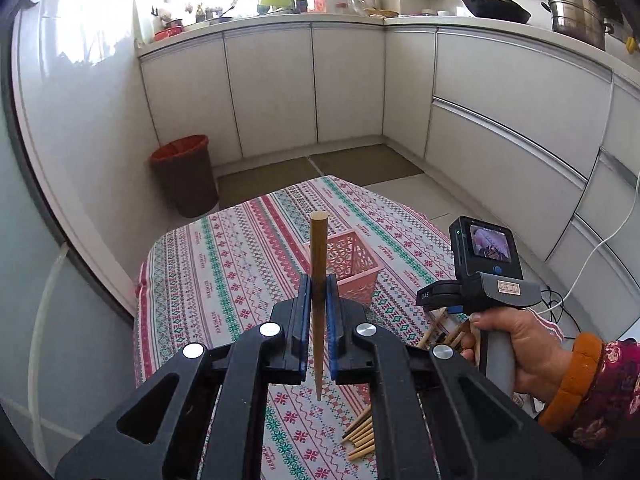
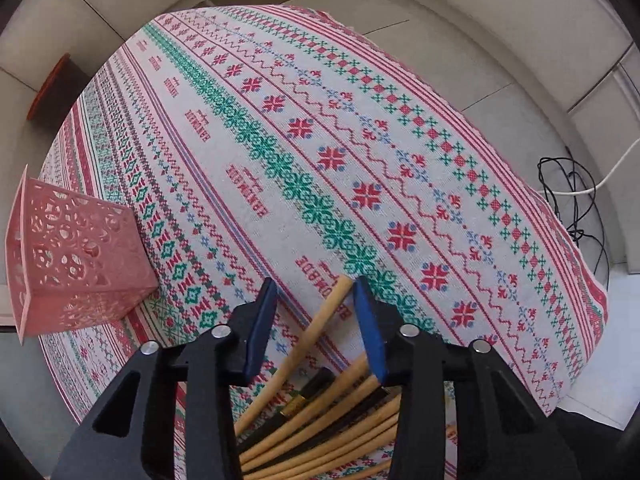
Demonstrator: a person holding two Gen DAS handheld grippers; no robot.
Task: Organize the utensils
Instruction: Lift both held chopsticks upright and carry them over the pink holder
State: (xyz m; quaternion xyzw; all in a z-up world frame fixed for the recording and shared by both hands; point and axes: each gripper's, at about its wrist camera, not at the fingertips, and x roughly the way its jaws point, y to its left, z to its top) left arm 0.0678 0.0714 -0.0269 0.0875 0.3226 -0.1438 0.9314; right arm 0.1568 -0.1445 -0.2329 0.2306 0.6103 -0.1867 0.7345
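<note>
My left gripper [image 1: 319, 294] is shut on a brown wooden chopstick [image 1: 319, 264], held upright with the thick end up, above the table and just in front of the pink lattice basket [image 1: 352, 266]. The basket also shows at the left in the right wrist view [image 2: 76, 256]. My right gripper [image 2: 316, 292] is open, its blue pads either side of a pale chopstick [image 2: 320, 332] that lies on a pile of several chopsticks [image 2: 340, 420] on the cloth. The right gripper's body [image 1: 480, 284] shows in the left wrist view, held by a hand.
The table carries a patterned red and green cloth [image 2: 320, 140]. More chopstick ends [image 1: 362, 436] lie near the front edge. A brown bin [image 1: 186, 176] stands on the floor beyond the table. White kitchen cabinets [image 1: 280, 92] surround it. Cables [image 2: 572, 192] lie on the floor at right.
</note>
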